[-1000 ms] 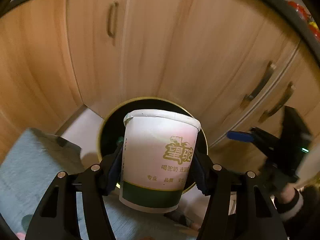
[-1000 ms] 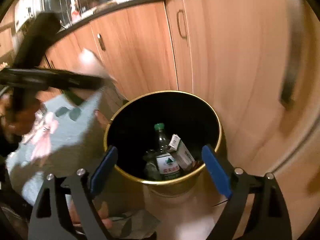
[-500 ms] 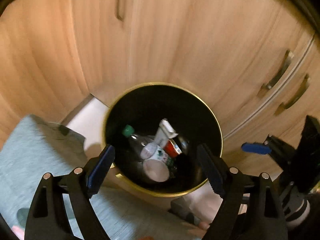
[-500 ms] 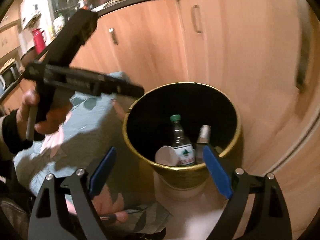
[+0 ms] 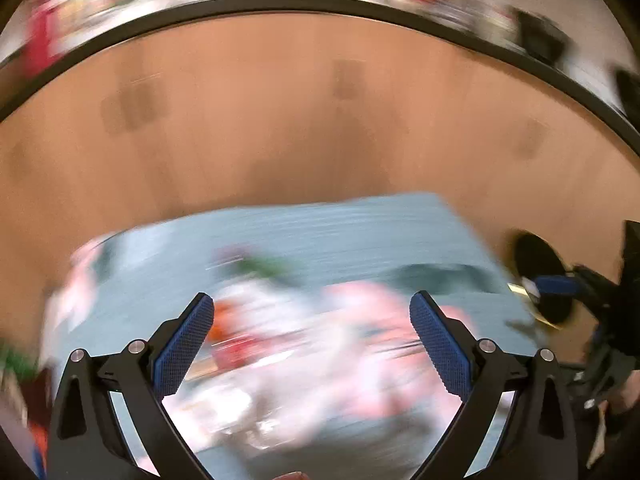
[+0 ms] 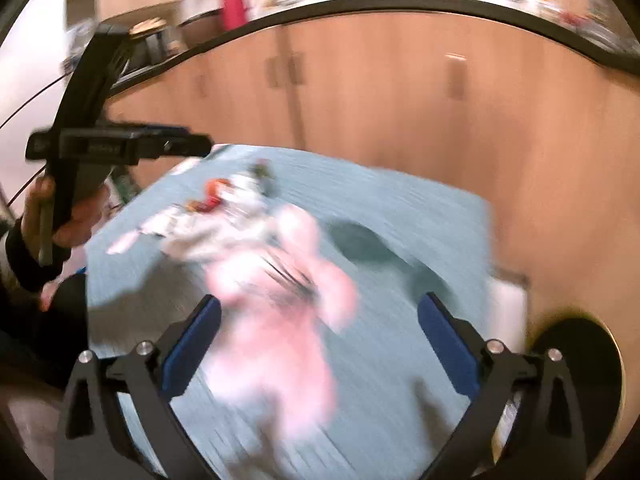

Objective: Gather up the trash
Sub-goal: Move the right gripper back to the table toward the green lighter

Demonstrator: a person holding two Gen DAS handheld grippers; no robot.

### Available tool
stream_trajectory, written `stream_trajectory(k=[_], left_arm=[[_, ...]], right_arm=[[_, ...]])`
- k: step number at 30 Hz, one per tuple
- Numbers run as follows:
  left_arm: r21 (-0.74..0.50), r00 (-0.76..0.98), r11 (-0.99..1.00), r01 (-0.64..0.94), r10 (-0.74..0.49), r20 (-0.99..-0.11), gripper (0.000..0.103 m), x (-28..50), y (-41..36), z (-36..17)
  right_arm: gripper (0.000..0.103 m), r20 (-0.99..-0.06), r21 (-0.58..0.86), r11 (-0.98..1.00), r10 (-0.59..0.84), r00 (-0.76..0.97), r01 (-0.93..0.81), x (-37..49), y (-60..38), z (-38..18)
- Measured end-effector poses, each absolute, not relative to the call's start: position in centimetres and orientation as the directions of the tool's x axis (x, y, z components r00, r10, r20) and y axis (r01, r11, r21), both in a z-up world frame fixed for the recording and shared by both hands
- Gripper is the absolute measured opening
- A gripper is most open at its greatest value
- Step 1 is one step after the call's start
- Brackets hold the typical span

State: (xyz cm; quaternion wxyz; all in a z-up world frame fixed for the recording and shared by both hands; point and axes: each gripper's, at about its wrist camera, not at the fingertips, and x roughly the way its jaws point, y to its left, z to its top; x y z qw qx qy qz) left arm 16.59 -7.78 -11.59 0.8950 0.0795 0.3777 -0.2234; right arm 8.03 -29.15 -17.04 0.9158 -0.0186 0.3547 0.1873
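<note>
Two tools wide, empty, left tool [image 5: 310, 340] and right tool [image 6: 320, 340] swung from bin [image 6: 576, 364] to rug [image 6: 400, 232].

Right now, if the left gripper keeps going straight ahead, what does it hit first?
Most likely the blurred pile of litter lying on the blue mat, which sits between the open left gripper fingers. Motion blur makes depth uncertain. The bin is off to the right.

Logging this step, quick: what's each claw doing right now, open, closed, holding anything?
Left claw: open, holding nothing.
Right claw: open, holding nothing.
</note>
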Motion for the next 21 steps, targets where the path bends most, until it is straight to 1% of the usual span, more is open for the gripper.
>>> stream_trajectory(k=[2,3,4,6,7,8,10,13,16,19,21], left_arm=[[-0.054,0.647,0.947,0.316,-0.256,-0.718,0.094,17.6,-0.9,-12.2],[-0.068,0.650,0.959,0.275,-0.238,-0.722,0.094,17.9,1.2,-12.3],[-0.090,0.657,0.973,0.211,-0.210,-0.724,0.094,18.2,4.4,-12.6],[-0.096,0.670,0.986,0.139,-0.165,-0.724,0.094,18.2,7.9,-12.9],[-0.091,0.676,0.989,0.117,-0.146,-0.722,0.094,18.1,9.6,-12.9],[-0.087,0.682,0.992,0.096,-0.129,-0.720,0.094,17.9,10.7,-13.0],[-0.088,0.684,0.993,0.078,-0.118,-0.720,0.095,17.7,12.1,-13.2],[-0.100,0.677,0.993,0.067,-0.119,-0.726,0.095,17.4,13.4,-13.7],[-0.118,0.672,0.991,0.069,-0.134,-0.728,0.095,17.8,14.2,-14.2],[-0.124,0.670,0.989,0.077,-0.144,-0.729,0.094,18.0,14.6,-14.8],[-0.119,0.667,0.990,0.080,-0.142,-0.731,0.095,18.3,14.4,-15.3]], right_arm=[[0.099,-0.664,0.065,0.911,0.343,0.664,-0.406,11.0,-25.8,-16.7],[0.099,-0.665,0.060,0.902,0.356,0.657,-0.428,12.4,-24.3,-16.4],[0.096,-0.669,0.071,0.891,0.376,0.641,-0.448,14.6,-22.9,-16.2],[0.080,-0.696,0.059,0.885,0.368,0.616,-0.463,19.0,-20.3,-16.4],[0.062,-0.712,0.036,0.887,0.346,0.612,-0.460,20.6,-19.3,-16.6],[0.053,-0.728,0.005,0.890,0.315,0.609,-0.455,22.1,-18.4,-17.0],[0.050,-0.759,-0.046,0.893,0.261,0.597,-0.448,24.8,-16.9,-18.2],[0.038,-0.793,-0.081,0.891,0.214,0.571,-0.446,27.5,-15.9,-19.9],[0.035,-0.815,-0.066,0.891,0.212,0.540,-0.450,28.9,-15.5,-21.0],[0.034,-0.836,-0.082,0.885,0.189,0.515,-0.458,29.3,-15.1,-22.2],[0.024,-0.841,-0.071,0.877,0.204,0.500,-0.476,29.0,-15.0,-22.8]])
